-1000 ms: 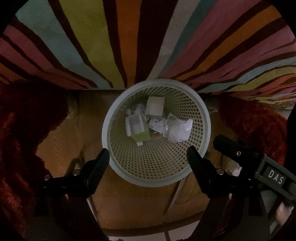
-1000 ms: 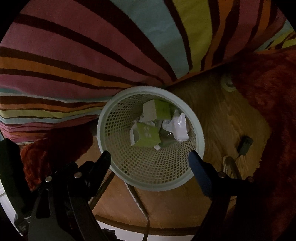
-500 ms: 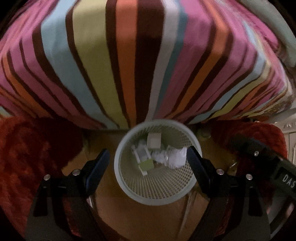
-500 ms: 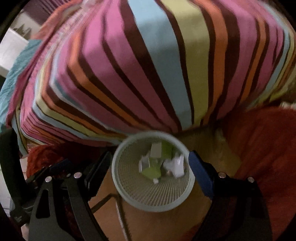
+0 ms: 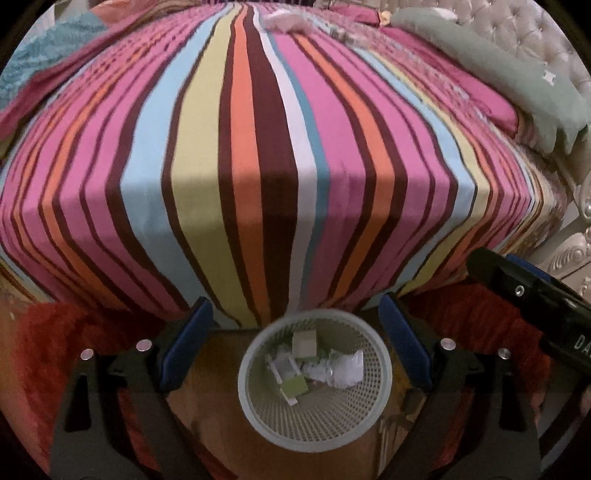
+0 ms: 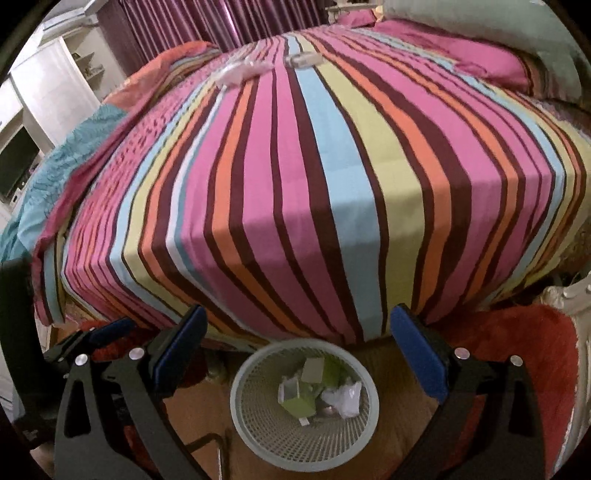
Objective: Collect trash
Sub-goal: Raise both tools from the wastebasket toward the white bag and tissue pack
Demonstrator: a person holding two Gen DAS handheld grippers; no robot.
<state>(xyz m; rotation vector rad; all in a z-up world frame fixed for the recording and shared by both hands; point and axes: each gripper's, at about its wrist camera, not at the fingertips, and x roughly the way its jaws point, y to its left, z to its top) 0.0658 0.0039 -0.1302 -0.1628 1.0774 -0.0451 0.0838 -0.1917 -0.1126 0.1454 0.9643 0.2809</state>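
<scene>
A pale mesh waste basket stands on the wooden floor at the foot of a striped bed. Inside it lie green and white cartons and crumpled white paper. My left gripper hovers above the basket, its jaws opening with nothing between them. My right gripper hangs over it too, jaws opening and empty. On the far end of the bed lie pale crumpled pieces and a small white item.
The striped bedspread fills most of both views. Red shaggy rugs flank the basket. Pillows and a tufted headboard sit at the right. White shelving stands far left. The other gripper shows at the right edge.
Both grippers have risen and tilted up from looking straight into the basket, so the whole bed top now shows. The basket has shrunk towards the bottom of each view. Both pairs of jaws stand wider.
</scene>
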